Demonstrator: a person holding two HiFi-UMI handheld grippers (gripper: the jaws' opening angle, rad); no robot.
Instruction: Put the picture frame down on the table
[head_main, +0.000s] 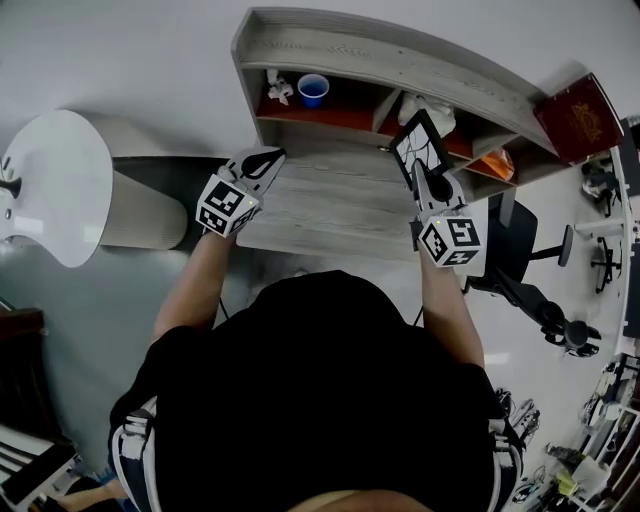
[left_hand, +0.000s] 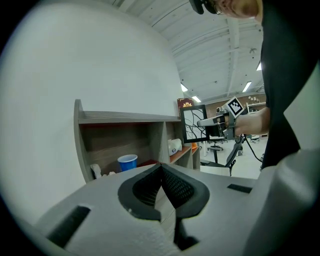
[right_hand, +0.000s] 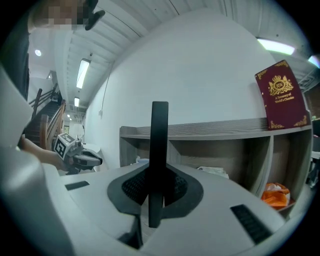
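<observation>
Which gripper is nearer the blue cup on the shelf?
Left. The left gripper is just in front of the blue cup, slightly to its left; the right gripper, clamping the picture frame, is well off to the cup's right.

Two tools: one left tool (head_main: 266, 157), one right tool (head_main: 436, 186). One picture frame (head_main: 419, 146), one blue cup (head_main: 313, 90), one red book (head_main: 578, 117), one orange packet (head_main: 503, 163), one shelf unit (head_main: 400, 58), one surface (head_main: 330, 205), one black office chair (head_main: 522, 252).
</observation>
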